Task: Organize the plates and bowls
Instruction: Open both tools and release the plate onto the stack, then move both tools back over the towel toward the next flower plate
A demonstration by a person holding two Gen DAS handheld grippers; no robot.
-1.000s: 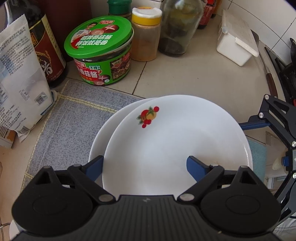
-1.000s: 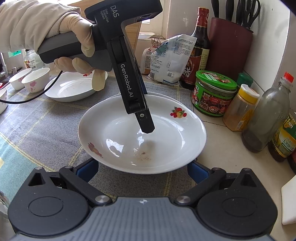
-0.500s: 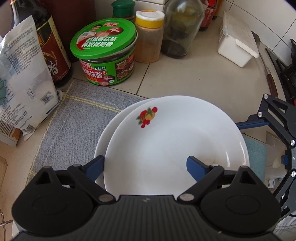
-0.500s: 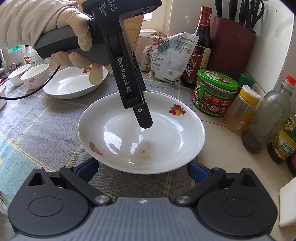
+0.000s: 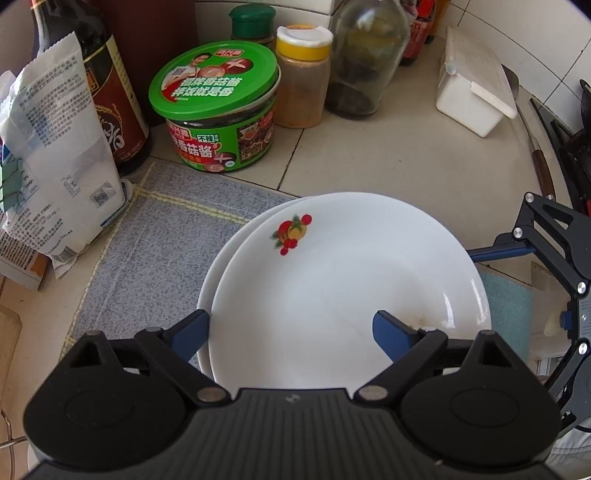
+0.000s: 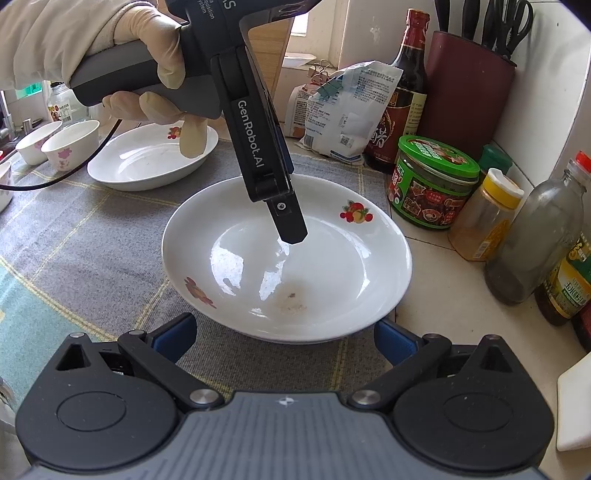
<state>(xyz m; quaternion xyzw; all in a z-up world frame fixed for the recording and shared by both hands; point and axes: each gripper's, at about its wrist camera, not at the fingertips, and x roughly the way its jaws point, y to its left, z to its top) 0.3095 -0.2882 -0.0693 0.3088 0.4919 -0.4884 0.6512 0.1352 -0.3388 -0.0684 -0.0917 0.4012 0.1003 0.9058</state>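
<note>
Gaping wide, both tongs (image 5: 290, 332) (image 6: 284, 338) hold nothing near the stained, fruit-printed plate (image 6: 288, 258).

Left gripper (image 6: 291, 230) higher above plate (image 6: 332, 280).

A kitchen table of pale beige tiles (image 5: 388, 158) meets a white tiled wall (image 5: 517, 48) at the back. A grey woven cloth with yellow lines (image 6: 74, 236) covers part of it – daylight glares in from a window (image 6: 303, 22) behind.
</note>
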